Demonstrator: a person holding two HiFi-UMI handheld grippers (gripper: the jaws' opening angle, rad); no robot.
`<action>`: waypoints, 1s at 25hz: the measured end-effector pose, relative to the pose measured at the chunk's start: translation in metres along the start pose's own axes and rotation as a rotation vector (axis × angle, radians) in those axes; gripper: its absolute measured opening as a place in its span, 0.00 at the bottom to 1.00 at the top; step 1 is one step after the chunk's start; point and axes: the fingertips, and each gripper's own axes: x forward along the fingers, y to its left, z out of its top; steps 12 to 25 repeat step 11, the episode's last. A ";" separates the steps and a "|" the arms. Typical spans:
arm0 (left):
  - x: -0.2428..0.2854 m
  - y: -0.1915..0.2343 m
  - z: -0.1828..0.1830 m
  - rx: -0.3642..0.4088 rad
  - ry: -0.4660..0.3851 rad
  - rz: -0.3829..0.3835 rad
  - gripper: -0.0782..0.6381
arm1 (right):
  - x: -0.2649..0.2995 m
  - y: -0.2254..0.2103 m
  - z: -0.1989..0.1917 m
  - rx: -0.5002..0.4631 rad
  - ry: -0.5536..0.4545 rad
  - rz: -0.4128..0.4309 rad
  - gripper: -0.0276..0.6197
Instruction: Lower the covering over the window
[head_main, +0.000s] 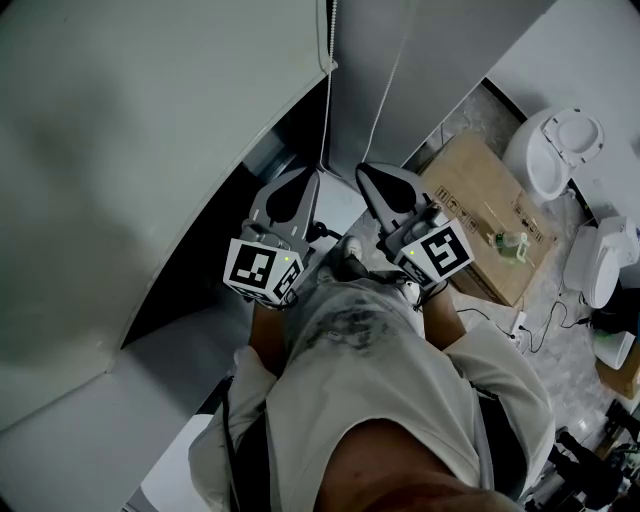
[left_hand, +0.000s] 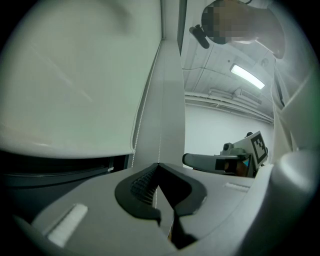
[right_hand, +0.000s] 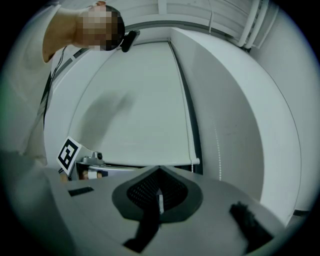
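Both clamped shut: left tool (left_hand: 159, 167) on one strand of bead cord (left_hand: 159, 140), right tool (right_hand: 159, 171) on the other. Roller blind (right_hand: 135, 115) part-lowered, just above. Light, thin, probably slippery; pinch firmly, pull steadily.

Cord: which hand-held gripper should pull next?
Left, narrowly: left hand-held gripper is shut on the cord, which runs straight up. The right hand-held gripper seems to pinch only a white bit of it.
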 end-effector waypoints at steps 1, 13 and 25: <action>0.000 0.000 0.000 -0.001 0.000 -0.001 0.12 | 0.000 0.000 0.000 -0.001 0.003 -0.001 0.07; 0.005 -0.001 -0.005 -0.007 0.007 0.008 0.12 | -0.003 -0.003 -0.007 0.004 0.021 0.011 0.07; 0.005 -0.001 -0.005 -0.007 0.007 0.008 0.12 | -0.003 -0.003 -0.007 0.004 0.021 0.011 0.07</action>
